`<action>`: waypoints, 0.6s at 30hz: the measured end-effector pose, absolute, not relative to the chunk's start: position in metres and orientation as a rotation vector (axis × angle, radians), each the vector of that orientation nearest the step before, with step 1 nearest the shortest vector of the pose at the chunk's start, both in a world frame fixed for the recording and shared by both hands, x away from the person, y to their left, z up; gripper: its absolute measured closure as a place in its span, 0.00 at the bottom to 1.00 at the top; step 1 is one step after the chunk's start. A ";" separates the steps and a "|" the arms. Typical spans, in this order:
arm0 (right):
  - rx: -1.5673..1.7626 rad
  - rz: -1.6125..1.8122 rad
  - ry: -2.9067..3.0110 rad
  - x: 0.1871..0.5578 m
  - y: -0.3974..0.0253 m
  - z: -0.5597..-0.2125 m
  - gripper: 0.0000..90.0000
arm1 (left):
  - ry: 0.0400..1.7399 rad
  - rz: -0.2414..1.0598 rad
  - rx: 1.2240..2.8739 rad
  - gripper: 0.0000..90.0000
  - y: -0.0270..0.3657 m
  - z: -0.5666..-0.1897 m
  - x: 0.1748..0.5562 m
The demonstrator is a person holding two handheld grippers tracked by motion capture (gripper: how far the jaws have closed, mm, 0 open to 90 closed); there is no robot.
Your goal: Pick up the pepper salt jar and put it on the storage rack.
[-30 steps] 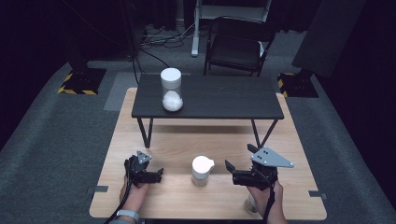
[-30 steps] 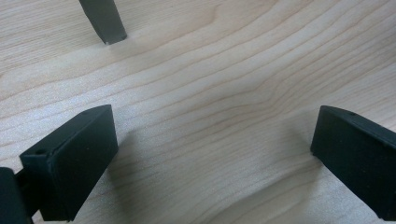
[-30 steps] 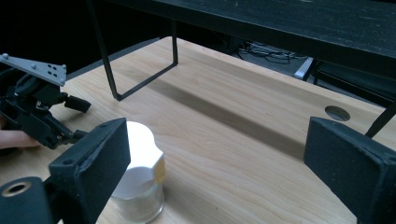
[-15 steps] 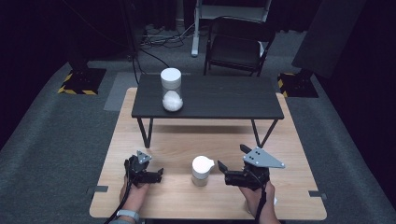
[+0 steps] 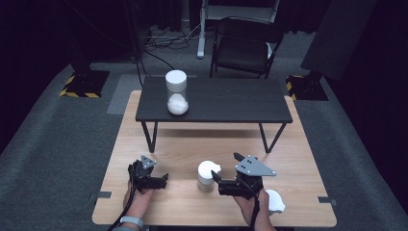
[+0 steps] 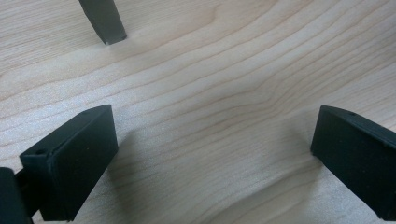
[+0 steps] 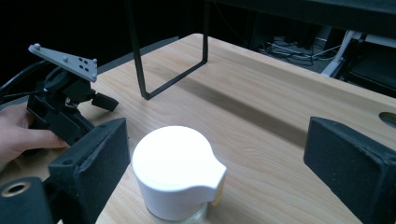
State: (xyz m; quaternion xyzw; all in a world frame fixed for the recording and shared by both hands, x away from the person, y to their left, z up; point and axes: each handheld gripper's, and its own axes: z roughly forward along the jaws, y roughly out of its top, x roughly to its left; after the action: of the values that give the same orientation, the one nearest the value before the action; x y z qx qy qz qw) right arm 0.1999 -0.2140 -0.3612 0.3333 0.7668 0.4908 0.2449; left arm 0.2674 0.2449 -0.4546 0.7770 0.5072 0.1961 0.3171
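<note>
**Right gripper lining up on the capped jar; grasp not yet made**

Scene, high view: a small jar with a white cap (image 5: pixel 207 175) stands upright at lower centre of the frame, on the light wooden table (image 5: pixel 298 159). The right gripper (image 5: pixel 215 179) sits just to the right of it, jaws pointing left toward the jar. The left gripper (image 5: pixel 162 180) rests at lower left of the frame, well apart from the jar, with the person's hand behind it.

Right gripper view: the white cap (image 7: pixel 176 169) is at lower centre, between the two black jaws. Jaws are spread wide; the left one is close beside the cap, the right one is clearly apart from it. Nothing held. The cap has a small lip or tab jutting to the lower right. Glass shows below the cap.

Left gripper view: jaws spread, bare wood grain between them, nothing held. A dark leg end (image 6: pixel 103 21) of the low black bench shows at upper left.

Other things, high view: a low black bench (image 5: pixel 231 101) across the middle of the frame carries a second, taller white-capped jar (image 5: pixel 176 91) with white stuff inside. A white object (image 5: pixel 275 201) lies at lower right, by the right forearm; I cannot tell what it is.

Judgement: step in hand is the approach to the near jar. Next move likely calls for centring the cap between the jaws, minding the jutting tab, then closing gently so the jar does not tip or slide.

Writing: no brand, label or lettering legible on either jar or on the grippers.
</note>
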 end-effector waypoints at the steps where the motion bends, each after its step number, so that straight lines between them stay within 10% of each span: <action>1: 0.907 1.341 2.096 0.201 -0.213 -0.363 0.08 | 1.334 0.516 2.046 0.00 0.245 -0.455 0.267; 18: 0.881 1.350 2.128 0.206 -0.199 -0.381 0.08 | 1.332 0.516 2.046 0.00 0.245 -0.455 0.268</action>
State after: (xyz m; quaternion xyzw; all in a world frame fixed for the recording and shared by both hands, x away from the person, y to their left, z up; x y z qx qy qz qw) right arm 0.2059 -0.1989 -0.3811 0.3208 0.7749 0.4917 0.2340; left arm 0.2675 0.2451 -0.4548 0.7774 0.5063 0.1959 0.3177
